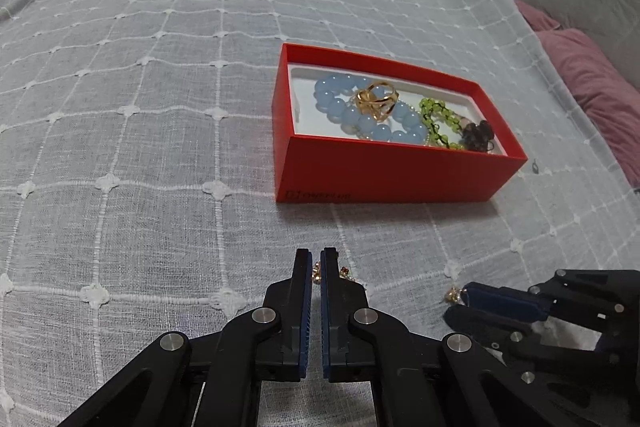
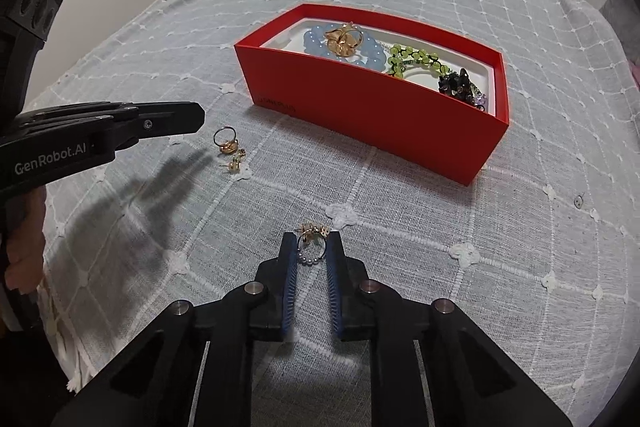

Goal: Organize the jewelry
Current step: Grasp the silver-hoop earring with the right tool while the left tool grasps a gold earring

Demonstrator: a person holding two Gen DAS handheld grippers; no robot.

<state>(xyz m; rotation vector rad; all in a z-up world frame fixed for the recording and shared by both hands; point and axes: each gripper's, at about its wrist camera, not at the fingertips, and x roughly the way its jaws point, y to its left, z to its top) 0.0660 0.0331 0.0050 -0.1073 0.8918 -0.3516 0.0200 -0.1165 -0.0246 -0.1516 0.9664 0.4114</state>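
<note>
Here the left gripper has its fingers pressed together above small gold rings; the right gripper pinches a ring, near the red box on the bed.

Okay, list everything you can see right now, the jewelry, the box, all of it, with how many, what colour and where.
Open red cardboard box: one, red with white lining, on the cloth.
Blue round-bead bracelet: one, pale blue, in the box's left end.
Gold ring cluster: gold, count unclear, on the blue beads.
Green bead bracelet: one, lime green, in the box, right of the blue.
Dark beaded piece: one, black, in the box's right end.
Loose gold ring: one, on the cloth.
Small gold stud: one, beside that ring.
Pearl-beaded gold ring: one, between the right gripper's fingers.
Grid-stitched cloth: one, grey-blue.
Purple cushion: one, far right.
Left gripper: black, shut.
Right gripper: black, closed on the pearl-beaded ring.
</note>
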